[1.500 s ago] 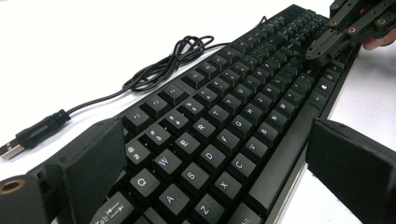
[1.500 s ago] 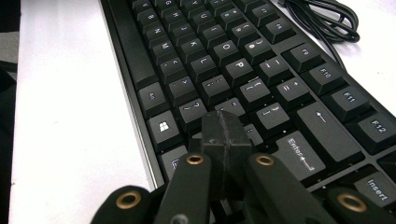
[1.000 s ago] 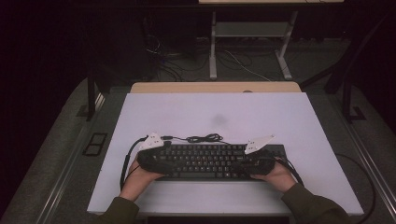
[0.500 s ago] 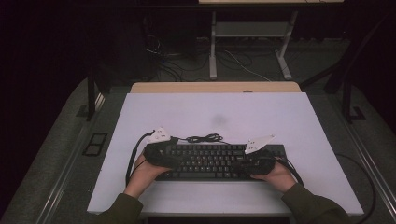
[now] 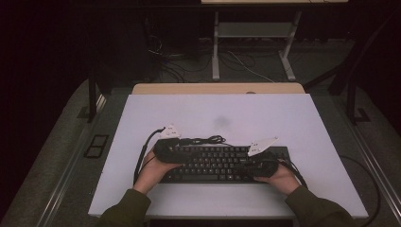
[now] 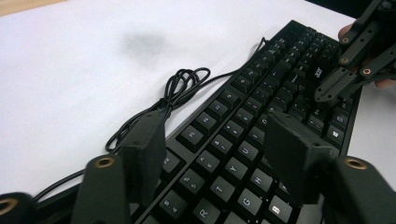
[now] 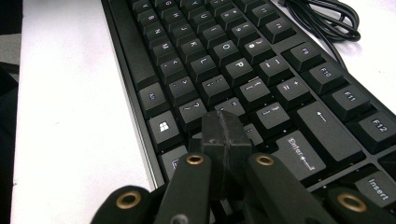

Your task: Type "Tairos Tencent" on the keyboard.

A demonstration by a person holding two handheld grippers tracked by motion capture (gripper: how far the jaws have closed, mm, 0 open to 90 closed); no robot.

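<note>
- We see the keyboard (image 5: 222,163) lying flat at the counter's (image 5: 302,123) six o'clock edge, cable (image 6: 180,88) coiled behind it.
- Our left tool (image 6: 219,154) has just been closing, half open over the keys, gripping nothing.
- Our right tool (image 7: 226,135) is closed tight, empty, tips over the keys.
- We judge the keyboard rigid, light, with slick keycaps; better pinch its end edges.

From above, the person's hands are covering both ends of the keyboard (image 5: 215,163), so its corners are hiding under them. The left hand-held gripper (image 6: 217,140) is blocking a chunk of keys behind its own pads in its view, and the picture's bottom edge is cutting off the keyboard's near rows there. In the right gripper view the right hand-held gripper (image 7: 226,135) is sitting over the keys below Enter, and the cable (image 7: 327,21) is running off the top edge. Key legends are looking too tiny to read from the high view.
</note>
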